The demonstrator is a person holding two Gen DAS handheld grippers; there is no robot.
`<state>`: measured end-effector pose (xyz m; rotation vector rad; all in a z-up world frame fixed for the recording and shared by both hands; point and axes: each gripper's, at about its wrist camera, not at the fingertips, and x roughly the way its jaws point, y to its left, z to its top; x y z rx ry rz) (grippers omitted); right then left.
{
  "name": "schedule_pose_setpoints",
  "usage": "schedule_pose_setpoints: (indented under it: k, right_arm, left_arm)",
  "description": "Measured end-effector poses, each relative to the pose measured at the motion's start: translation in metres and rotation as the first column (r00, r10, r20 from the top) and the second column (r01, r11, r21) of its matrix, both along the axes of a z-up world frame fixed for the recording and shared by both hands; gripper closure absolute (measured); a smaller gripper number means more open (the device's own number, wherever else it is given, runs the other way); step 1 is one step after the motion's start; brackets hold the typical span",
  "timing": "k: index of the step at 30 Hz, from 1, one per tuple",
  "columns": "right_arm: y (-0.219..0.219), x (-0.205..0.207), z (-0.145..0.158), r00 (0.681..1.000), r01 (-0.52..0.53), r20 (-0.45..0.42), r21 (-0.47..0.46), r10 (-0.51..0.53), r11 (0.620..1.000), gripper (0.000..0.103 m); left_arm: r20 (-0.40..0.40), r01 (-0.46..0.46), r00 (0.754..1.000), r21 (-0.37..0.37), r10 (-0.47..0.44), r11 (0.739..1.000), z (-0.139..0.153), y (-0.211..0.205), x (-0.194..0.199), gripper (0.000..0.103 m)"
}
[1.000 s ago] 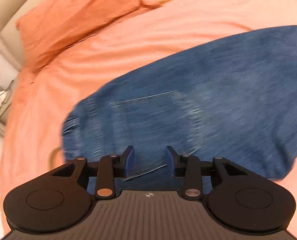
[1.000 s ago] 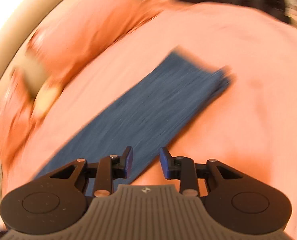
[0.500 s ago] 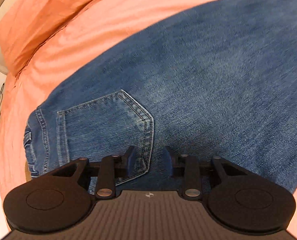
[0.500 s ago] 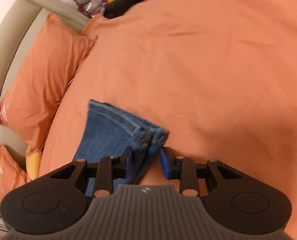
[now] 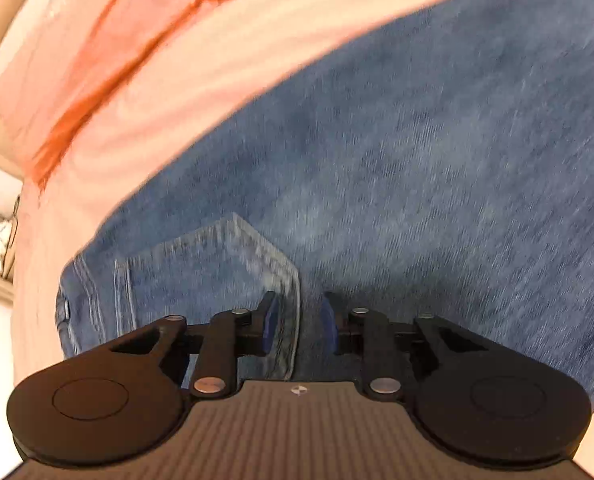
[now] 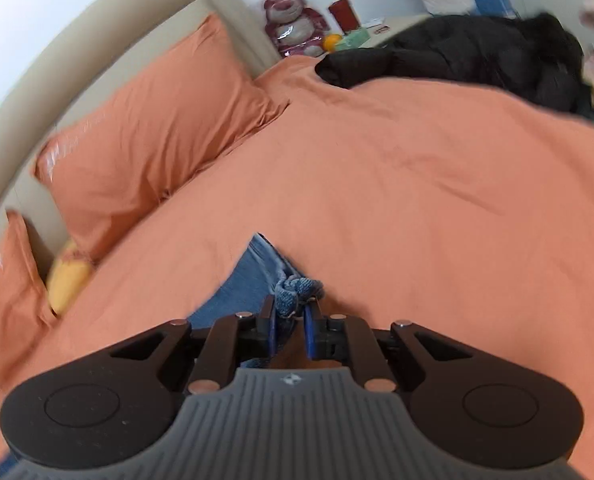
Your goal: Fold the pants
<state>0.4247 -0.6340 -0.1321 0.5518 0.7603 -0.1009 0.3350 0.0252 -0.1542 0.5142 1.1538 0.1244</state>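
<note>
Blue jeans (image 5: 397, 184) lie flat on the orange bed sheet (image 5: 225, 80), back pocket (image 5: 217, 272) up, waistband at the left. My left gripper (image 5: 297, 326) is open just above the denim at the pocket's right corner. My right gripper (image 6: 291, 322) is shut on the bunched leg hems (image 6: 295, 290) of the jeans, lifting them off the orange sheet (image 6: 417, 200). The rest of the leg (image 6: 245, 280) trails down to the left.
Orange pillows (image 6: 157, 132) lie against the beige headboard (image 6: 97, 52) at the left, with a yellow plush toy (image 6: 67, 280) below them. A black jacket (image 6: 477, 52) lies at the bed's far edge. A pink plush bear (image 6: 291, 24) sits on the nightstand.
My right gripper has closed on the leg hems and raised them. My left gripper has shifted slightly over the pocket area and stays open.
</note>
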Motion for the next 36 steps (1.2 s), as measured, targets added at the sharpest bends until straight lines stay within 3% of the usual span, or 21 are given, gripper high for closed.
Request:
schedule_pose_setpoints:
  k: [3,6,12,15,19,27,33,36]
  right_arm:
    - [-0.003,0.013,-0.027,0.99,0.03,-0.14,-0.017,-0.032,0.999,0.096]
    - [-0.001,0.012,-0.043,0.985,0.036,-0.167,-0.039,-0.042,0.999,0.096]
    - [0.004,0.016,-0.038,0.983,0.004,-0.183,-0.084,-0.019,0.996,0.095]
    - [0.008,0.017,-0.034,0.98,-0.038,-0.197,-0.119,0.014,0.992,0.095]
    - [0.01,0.019,-0.033,0.978,-0.084,-0.203,-0.152,0.052,0.985,0.095]
    - [0.006,0.017,-0.04,0.975,-0.118,-0.205,-0.147,0.087,0.982,0.095]
    - [0.005,0.019,-0.045,0.974,-0.123,-0.205,-0.139,0.093,0.983,0.095]
    - [0.004,0.018,-0.048,0.977,-0.107,-0.2,-0.129,0.08,0.986,0.095]
  left_arm:
    - [0.069,0.025,0.997,-0.104,-0.017,0.994,0.013,-0.013,0.001,0.072]
    - [0.078,0.126,0.99,-0.189,-0.113,0.974,0.021,-0.04,0.007,0.072]
    - [0.078,0.339,0.94,-0.307,-0.332,0.889,0.01,-0.135,0.033,0.072]
    - [0.104,0.407,0.913,-0.317,-0.395,0.857,0.004,-0.183,0.05,0.072]
    - [0.13,0.416,0.909,-0.33,-0.395,0.848,-0.004,-0.226,0.088,0.073]
    - [0.129,0.336,0.942,-0.388,-0.31,0.858,-0.017,-0.268,0.163,0.08]
    - [0.146,0.328,0.944,-0.368,-0.294,0.87,-0.026,-0.288,0.177,0.083]
    - [0.154,0.341,0.94,-0.347,-0.306,0.874,-0.022,-0.293,0.166,0.086]
